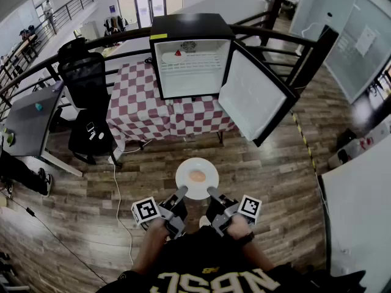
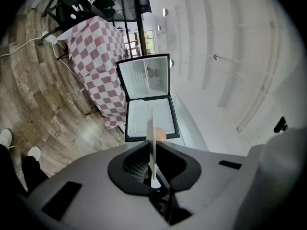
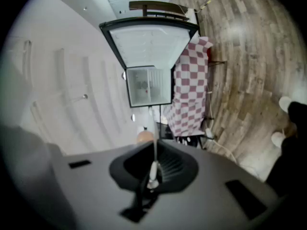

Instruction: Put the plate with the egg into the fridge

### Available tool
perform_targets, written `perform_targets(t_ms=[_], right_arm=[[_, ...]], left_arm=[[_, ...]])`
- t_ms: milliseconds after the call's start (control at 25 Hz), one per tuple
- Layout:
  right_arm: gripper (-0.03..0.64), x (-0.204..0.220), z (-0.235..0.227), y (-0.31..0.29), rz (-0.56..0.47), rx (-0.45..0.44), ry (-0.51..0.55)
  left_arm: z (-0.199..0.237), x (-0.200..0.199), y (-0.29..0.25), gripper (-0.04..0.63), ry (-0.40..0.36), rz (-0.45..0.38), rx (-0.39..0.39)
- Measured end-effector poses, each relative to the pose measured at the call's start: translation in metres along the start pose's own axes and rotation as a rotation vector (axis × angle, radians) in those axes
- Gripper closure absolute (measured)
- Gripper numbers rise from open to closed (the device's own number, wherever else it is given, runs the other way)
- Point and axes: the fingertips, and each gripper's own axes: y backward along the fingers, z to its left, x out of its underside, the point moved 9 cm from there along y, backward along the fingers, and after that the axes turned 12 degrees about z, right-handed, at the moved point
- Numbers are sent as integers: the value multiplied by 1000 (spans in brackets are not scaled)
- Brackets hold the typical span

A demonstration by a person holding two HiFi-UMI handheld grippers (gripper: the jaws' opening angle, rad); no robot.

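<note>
One whole plate [image 1: 185, 182], head view only

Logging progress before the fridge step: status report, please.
Left gripper and right gripper both shut on plate rim. Egg sits centred. Fridge door open; nothing visibly blocking.

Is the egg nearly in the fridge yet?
Done: the black mini fridge already has its door swung open. In hand: the left gripper and right gripper each pinch the near rim of the round white plate carrying the pale orange egg. Left: carrying it across the wooden floor and sliding it inside.
</note>
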Motion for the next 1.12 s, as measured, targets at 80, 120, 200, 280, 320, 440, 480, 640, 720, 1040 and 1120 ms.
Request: perform_targets(t_ms=[80,120,200,280,320,440,480,640,720,1040,1120], right_arm=[[586,-6,-3,6,8,0,-6],[586,-8,-4,10,12,0,-10],[586,-12,-5,18,19,1,-12],[586,-16,-6,23,29,-6,0],[586,-19,-6,25,36,-12,10],[586,-29,-4,30,58,-27,31],[586,-31,-4,31,66,-38,32],[586,-36,-3,40,106,-76,24],[586,-34,-3,48,142,-80,24],[584,-39,-15,49,237,-49,0],[586,-42,-14,47,249,-48,0]], left_arm=[[2,6,-7,557,14,-7,-2],[3,9,-10,558,21,-10,-4],[4,16,-15,557,36,-18,-5],[5,21,-20,557,57,-27,0],[6,23,-22,558,68,-30,5],[7,25,-30,558,80,-36,17],[6,25,-32,558,77,-39,18],[3,35,-38,557,72,-40,9],[1,44,-36,557,62,-27,-2],[11,52,-28,554,97,-13,-48],[11,49,-29,554,95,3,-44]])
